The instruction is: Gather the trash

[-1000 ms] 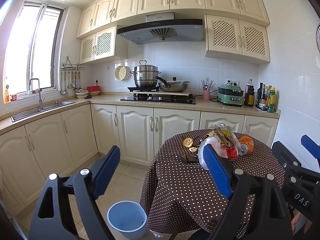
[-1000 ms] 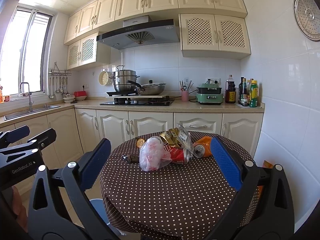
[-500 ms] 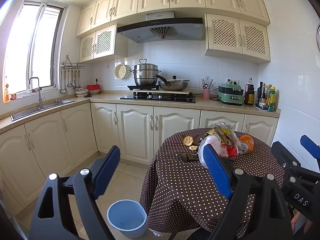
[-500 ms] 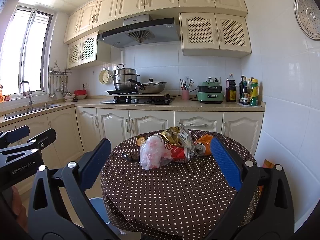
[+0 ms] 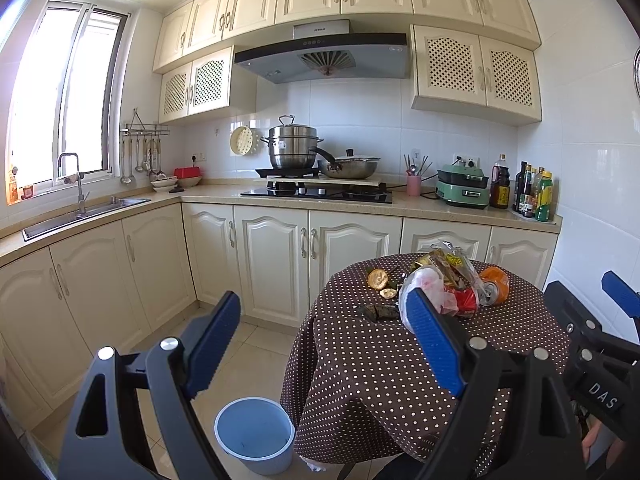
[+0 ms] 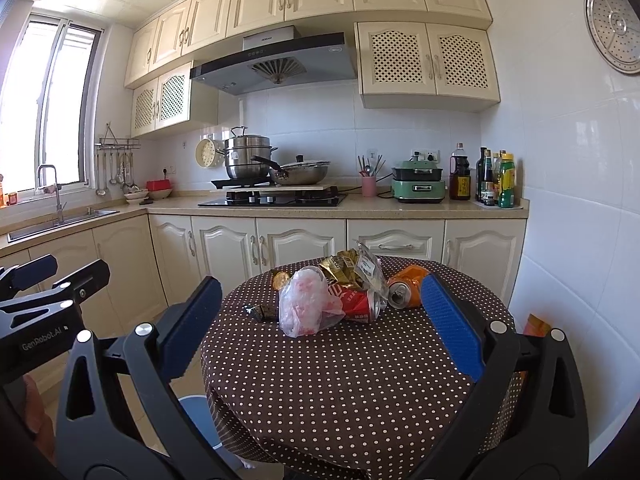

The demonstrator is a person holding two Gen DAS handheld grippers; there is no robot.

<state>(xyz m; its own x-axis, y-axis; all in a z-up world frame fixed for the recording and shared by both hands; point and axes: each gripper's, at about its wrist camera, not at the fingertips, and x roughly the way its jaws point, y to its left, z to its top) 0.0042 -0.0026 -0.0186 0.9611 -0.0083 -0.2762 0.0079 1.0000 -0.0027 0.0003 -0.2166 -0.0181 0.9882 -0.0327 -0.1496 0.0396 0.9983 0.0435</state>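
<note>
As before, both grippers agape.

Readable text is scarce. White letters "DAS" sit on a small black tag on the right gripper [image 5: 618,300], seen at the lower right edge of the left wrist view (the tag may carry more chars, cut off by the frame). White "GenRobot.AI" runs along the black body of the left gripper [image 6: 30,270], seen at the left edge of the right wrist view. The grey range hood [image 5: 324,54] w/ a steel chimney panel has a short dark brand word on that panel, too small to read. The crushed red drink can [image 6: 360,304] shows white lettering, illegible. Labels on the dark sauce bottle [image 6: 460,178] and the green-yellow bottle [image 6: 506,182]: can't make out.
</note>
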